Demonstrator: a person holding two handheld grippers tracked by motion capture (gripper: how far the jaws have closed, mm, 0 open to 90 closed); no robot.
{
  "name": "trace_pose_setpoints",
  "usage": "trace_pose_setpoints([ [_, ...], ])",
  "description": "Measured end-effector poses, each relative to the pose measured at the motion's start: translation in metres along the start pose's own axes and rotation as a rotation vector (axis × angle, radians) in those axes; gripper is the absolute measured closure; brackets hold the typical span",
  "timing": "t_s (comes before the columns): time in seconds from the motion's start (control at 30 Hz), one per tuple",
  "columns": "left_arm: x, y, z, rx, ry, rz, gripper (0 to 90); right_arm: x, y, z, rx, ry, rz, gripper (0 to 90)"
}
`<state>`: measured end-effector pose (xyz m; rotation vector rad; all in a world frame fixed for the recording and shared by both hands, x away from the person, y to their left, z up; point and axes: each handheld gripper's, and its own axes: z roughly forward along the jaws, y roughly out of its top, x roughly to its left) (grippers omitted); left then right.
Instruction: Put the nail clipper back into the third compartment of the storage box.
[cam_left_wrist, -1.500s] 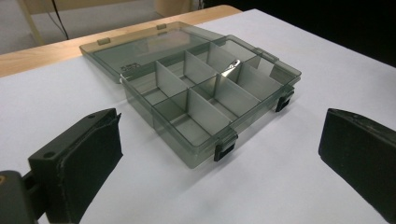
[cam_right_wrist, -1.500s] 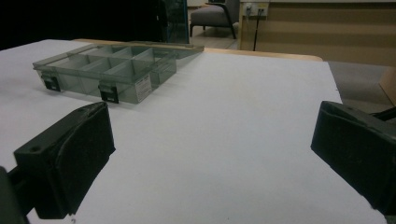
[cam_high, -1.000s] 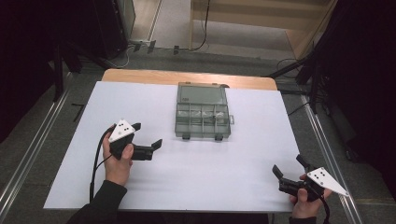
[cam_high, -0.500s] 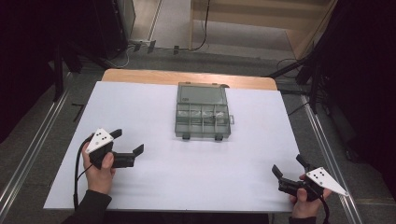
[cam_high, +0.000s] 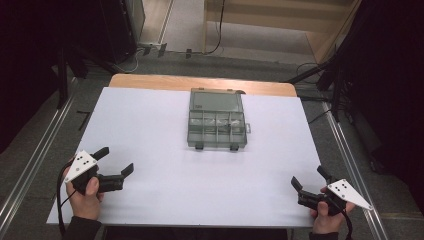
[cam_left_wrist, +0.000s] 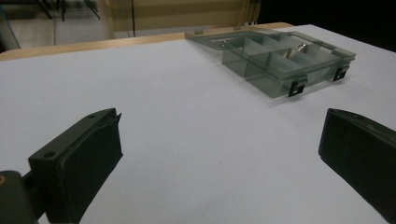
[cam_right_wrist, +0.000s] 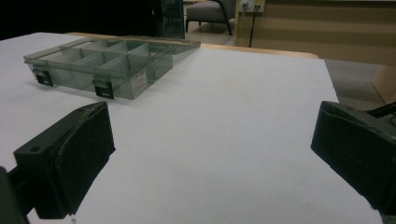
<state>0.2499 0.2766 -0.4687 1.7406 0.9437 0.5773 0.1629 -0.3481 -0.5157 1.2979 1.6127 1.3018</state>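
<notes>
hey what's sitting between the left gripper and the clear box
Nothing: the high view shows bare white table between the left gripper and the box, and the left gripper view shows the same bare stretch ahead of its open jaws.

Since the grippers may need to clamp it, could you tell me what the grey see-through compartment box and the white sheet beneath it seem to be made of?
The grey see-through compartment box looks like smoky translucent hard plastic: its dividers show through glossy walls, and dark latches sit on its front. The white sheet looks like matte paper or thin board, flat and without glare; which one I cannot tell.
</notes>
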Motion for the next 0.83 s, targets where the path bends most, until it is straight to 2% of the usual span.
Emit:
trace_pose_setpoints([
  [0.2,0.008,-0.013,-0.014,0.019,0.024,0.000,0.0,0.000,0.000,0.000,0.002,-0.005,0.005,0.0],
  [0.37,0.015,-0.021,-0.026,0.002,0.051,-0.016,0.0,-0.001,0.000,0.000,0.000,-0.001,0.003,0.0],
  [0.53,0.020,-0.025,-0.026,-0.006,0.063,-0.028,0.0,0.000,0.000,0.001,0.001,0.000,-0.005,0.0],
  [0.63,0.021,-0.027,-0.025,-0.007,0.054,-0.035,0.0,0.000,0.000,0.001,0.003,0.001,-0.006,0.0],
  [0.83,0.020,-0.031,-0.020,-0.013,0.055,-0.024,0.0,-0.001,0.001,0.003,0.022,0.008,-0.004,0.0],
])
